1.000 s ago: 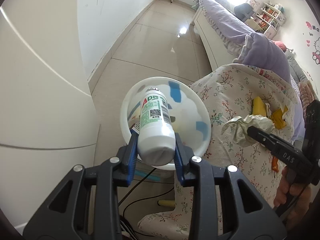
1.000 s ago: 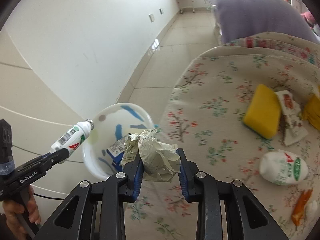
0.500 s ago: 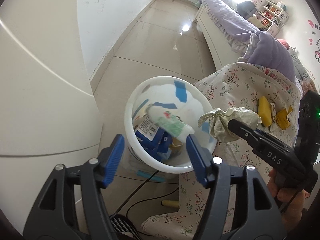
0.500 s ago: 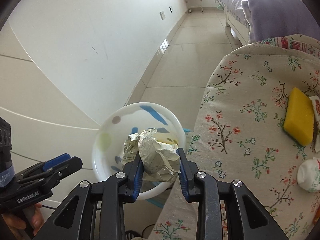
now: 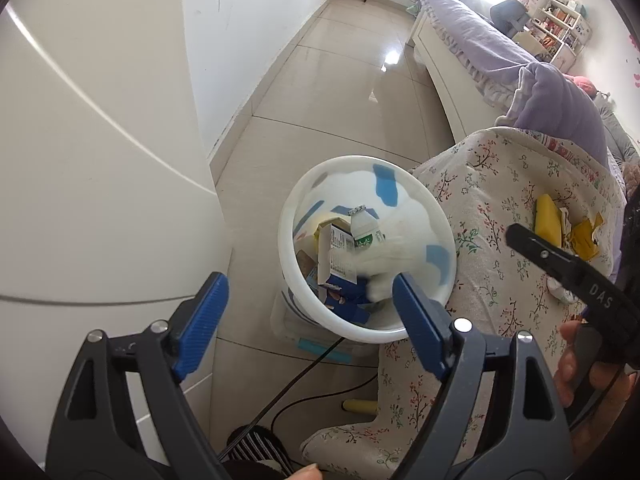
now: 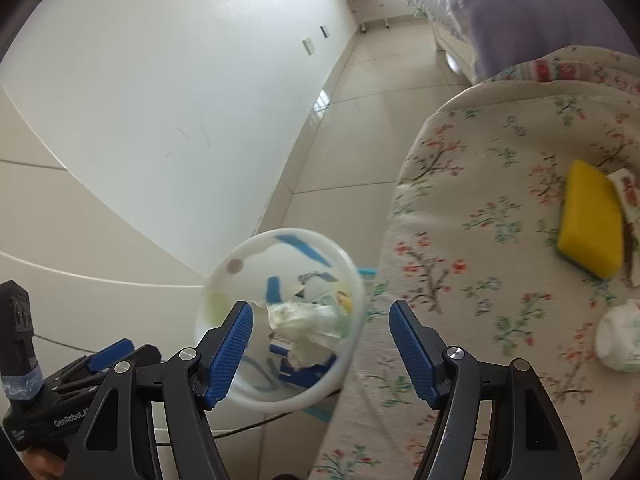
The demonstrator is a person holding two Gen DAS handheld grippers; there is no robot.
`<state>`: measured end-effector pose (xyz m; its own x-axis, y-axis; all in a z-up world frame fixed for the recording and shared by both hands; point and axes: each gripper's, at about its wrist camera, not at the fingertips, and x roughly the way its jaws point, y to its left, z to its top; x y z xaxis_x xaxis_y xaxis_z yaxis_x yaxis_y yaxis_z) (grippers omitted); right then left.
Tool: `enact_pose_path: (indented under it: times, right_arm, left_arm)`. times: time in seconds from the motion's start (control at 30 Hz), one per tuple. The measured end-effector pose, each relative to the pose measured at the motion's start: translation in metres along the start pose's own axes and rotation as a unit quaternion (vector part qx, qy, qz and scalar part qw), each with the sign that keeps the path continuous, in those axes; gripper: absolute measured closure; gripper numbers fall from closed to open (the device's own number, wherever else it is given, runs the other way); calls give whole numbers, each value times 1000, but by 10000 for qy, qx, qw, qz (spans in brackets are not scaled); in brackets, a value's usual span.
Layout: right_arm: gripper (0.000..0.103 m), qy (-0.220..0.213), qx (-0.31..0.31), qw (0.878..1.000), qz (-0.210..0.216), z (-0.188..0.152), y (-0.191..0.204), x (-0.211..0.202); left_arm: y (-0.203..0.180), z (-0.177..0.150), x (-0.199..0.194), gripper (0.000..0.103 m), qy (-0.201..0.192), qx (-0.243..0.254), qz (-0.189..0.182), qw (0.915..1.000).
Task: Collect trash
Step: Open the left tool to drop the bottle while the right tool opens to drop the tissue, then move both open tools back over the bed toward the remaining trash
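A white bin [image 5: 289,256] with blue patches stands on the floor beside the floral-cloth table [image 5: 516,216]. My left gripper [image 5: 308,284] hovers over it, jaws opening and empty. The white bottle with a green label [image 5: 365,229] lies inside among cartons. My right gripper [image 6: 320,312] is above the bin [image 6: 224,280], jaws opening. The crumpled paper [image 6: 308,326] is loose below them, blurred, inside the bin. On the table lie a yellow sponge [image 6: 588,224], a torn wrapper [image 6: 626,192] and another white bottle [image 6: 620,340].
A white cabinet [image 5: 80,200] flanks the bin on the left. Black cables [image 5: 304,380] and a striped slipper [image 5: 256,444] lie on the tiled floor below. A bed with a purple cover [image 5: 480,48] runs along the far right. A hand [image 5: 580,376] grips the right gripper's handle.
The left gripper opened and the bottle dropped into the bin. The right gripper moved left over the bin, then opened and let go of the crumpled paper.
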<state>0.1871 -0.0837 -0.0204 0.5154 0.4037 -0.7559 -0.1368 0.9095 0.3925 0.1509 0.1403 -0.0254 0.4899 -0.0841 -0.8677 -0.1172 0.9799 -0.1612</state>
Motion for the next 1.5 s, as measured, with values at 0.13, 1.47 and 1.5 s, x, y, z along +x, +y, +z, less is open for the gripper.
enact_pose_path:
  times: [0.13,1.47,1.5]
  right_arm:
    - [30,-54,87,9998,-195,0,-15,-21]
    - [23,-40,1268,9744,-1859,-33,-231,-171]
    - [23,15,1280,9739,-1873,-35,-234,-172]
  left_arm:
    - [-7,-1,-3,16,-30,71,0,10000]
    - [-155,-31,8,2,360,1320,-391,9898]
    - [-157,-31,9,2,365,1342,-388,9895]
